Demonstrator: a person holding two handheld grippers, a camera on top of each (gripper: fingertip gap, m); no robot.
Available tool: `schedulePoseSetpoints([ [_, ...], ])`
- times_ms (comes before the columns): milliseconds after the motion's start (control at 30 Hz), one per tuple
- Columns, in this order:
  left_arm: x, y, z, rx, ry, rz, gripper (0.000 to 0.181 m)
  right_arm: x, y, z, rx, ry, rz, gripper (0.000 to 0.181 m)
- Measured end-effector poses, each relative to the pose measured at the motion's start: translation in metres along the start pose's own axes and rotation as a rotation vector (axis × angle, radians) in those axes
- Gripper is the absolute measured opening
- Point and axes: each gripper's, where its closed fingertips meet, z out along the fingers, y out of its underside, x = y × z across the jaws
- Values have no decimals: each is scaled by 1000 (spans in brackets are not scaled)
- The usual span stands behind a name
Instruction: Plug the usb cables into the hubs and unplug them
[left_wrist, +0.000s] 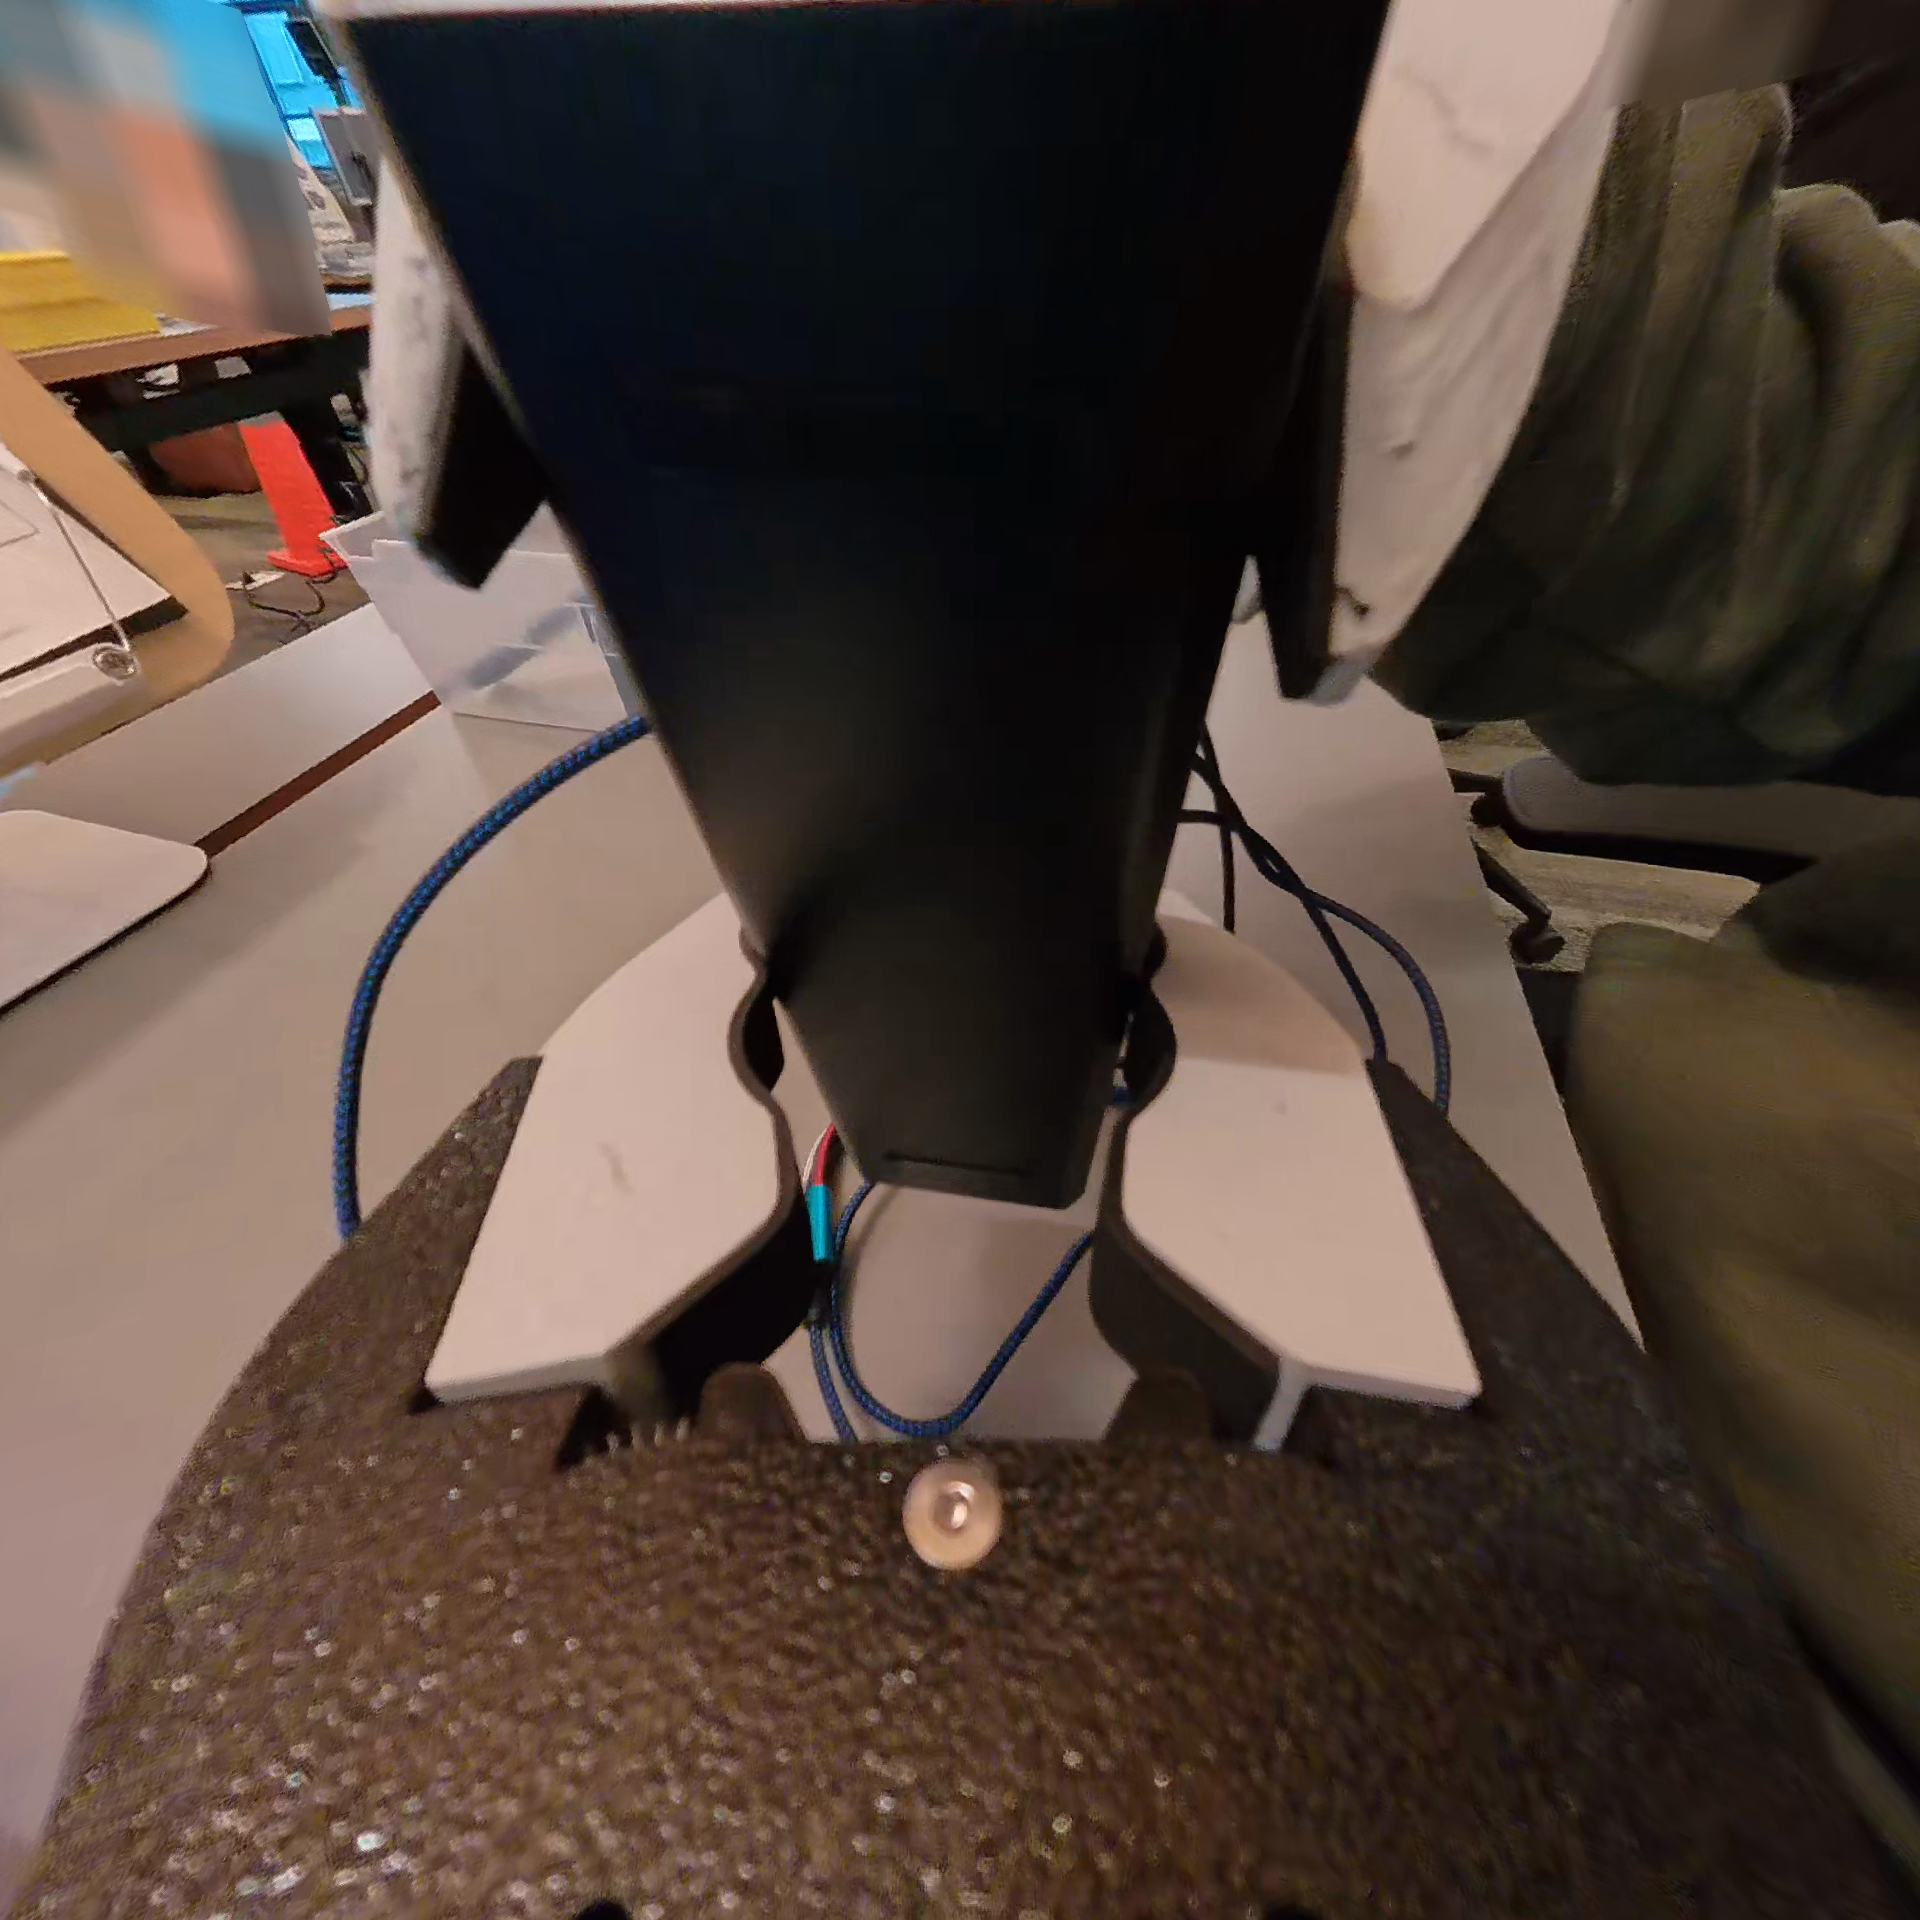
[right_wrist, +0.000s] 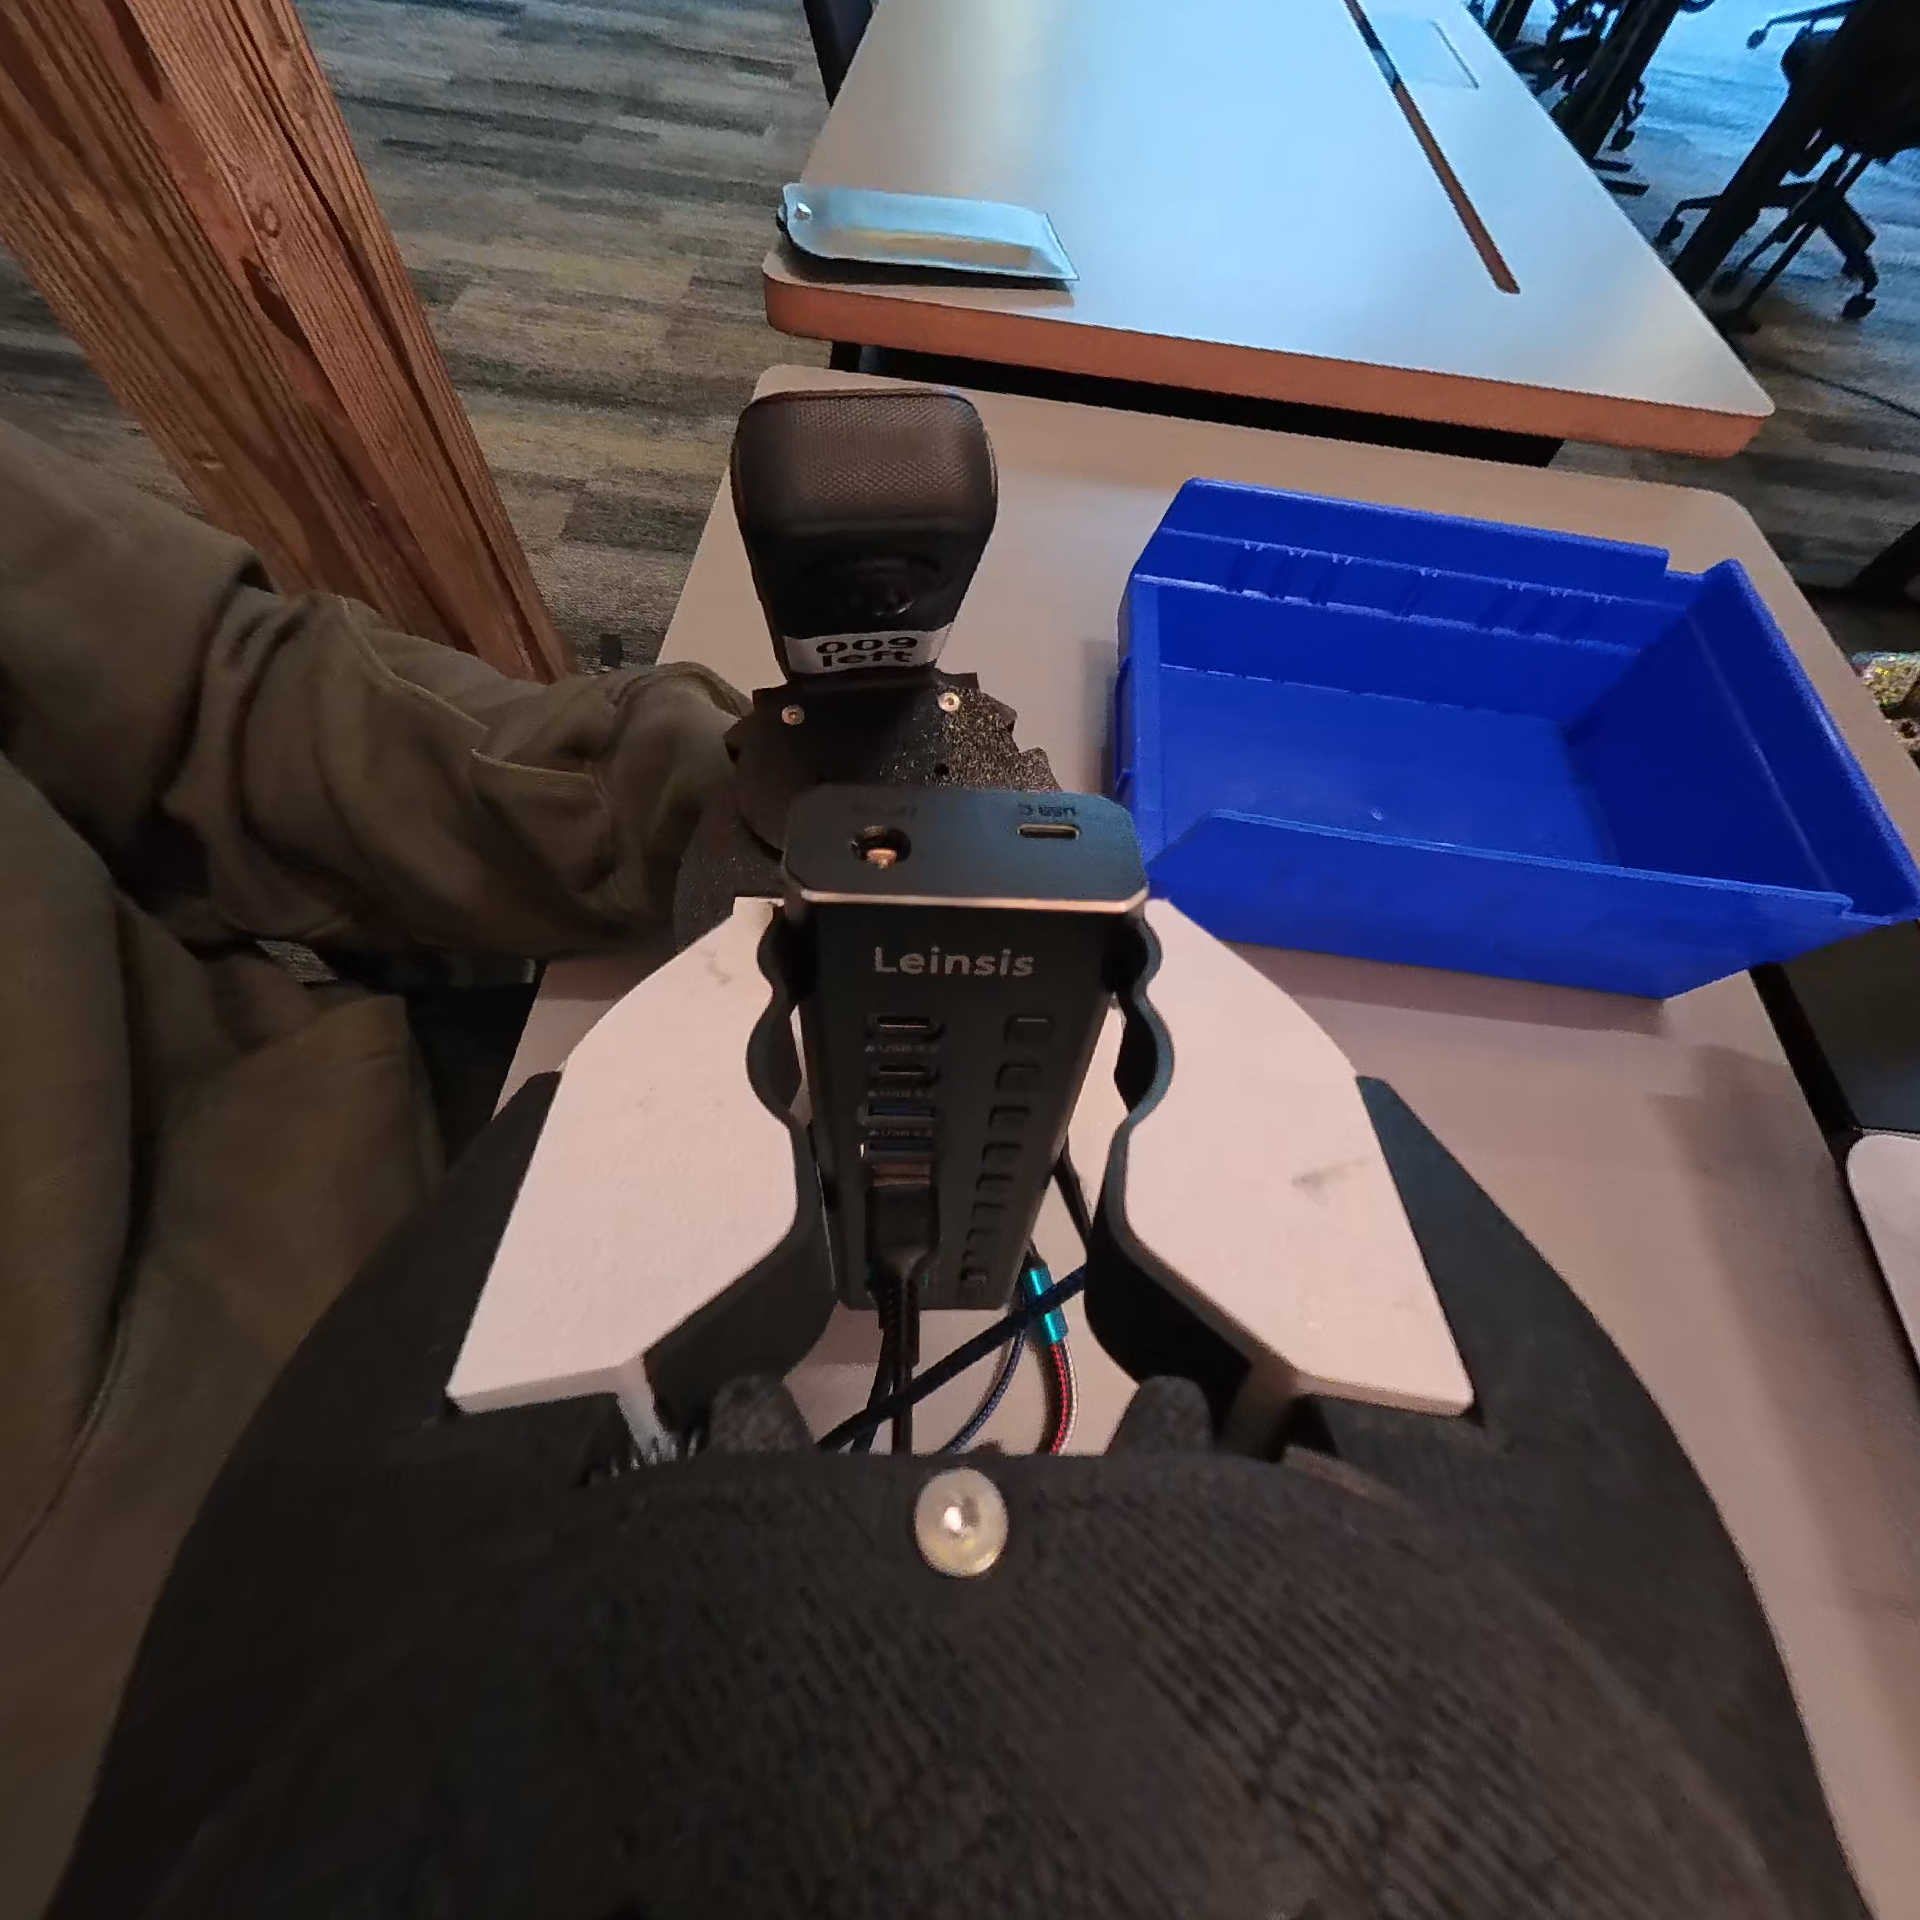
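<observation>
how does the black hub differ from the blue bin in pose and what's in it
The black hub is held upright off the table between the right tongs; the blue bin lies flat on the table. The black hub has a black cable in one port; the blue bin looks empty. The black hub is slim, the blue bin wide and open-topped.

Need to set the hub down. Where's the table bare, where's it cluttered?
Bare table runs right of the right gripper, bordered by the blue bin. The bin looks empty too. Crowded: cables under the hub, left gripper just behind.
</observation>
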Motion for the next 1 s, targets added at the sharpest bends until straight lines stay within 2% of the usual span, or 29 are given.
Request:
schedulePoseSetpoints([
  [133, -1, 3, 3, -23, -12, 12, 62, 0, 3, 0, -25, 1, -8, 60],
  [233, -5, 1, 5, 24, -42, 42, 62, -1, 3, 0, -41, -3, -49, 60],
  [433, -5, -3, 8, 105, -1, -64, 62, 7, 2, 5, -54, -44, 25, 60],
  [567, -9, -8, 6, 153, 6, -141, 62, 17, -2, 4, -33, -3, 59, 59],
  [667, -15, -12, -2, 191, -2, -171, 62, 22, 8, -8, -89, 39, 41, 72],
  [700, -18, -10, -4, 186, -16, -170, 62, 26, 12, -13, -110, 63, 31, 67],
  [800, -27, -6, -11, 163, -58, -156, 61, 26, 15, -23, -119, 95, -33, 36],
  [900, -31, -5, -14, 147, -86, -136, 61, 23, 39, -18, -265, 89, -29, 38],
  [933, -32, -3, -14, 130, -102, -115, 61, 21, 44, -15, -291, 79, -32, 41],
  [1000, -31, -2, -14, 109, -110, -83, 61, 13, 47, -10, -293, 46, -35, 34],
])
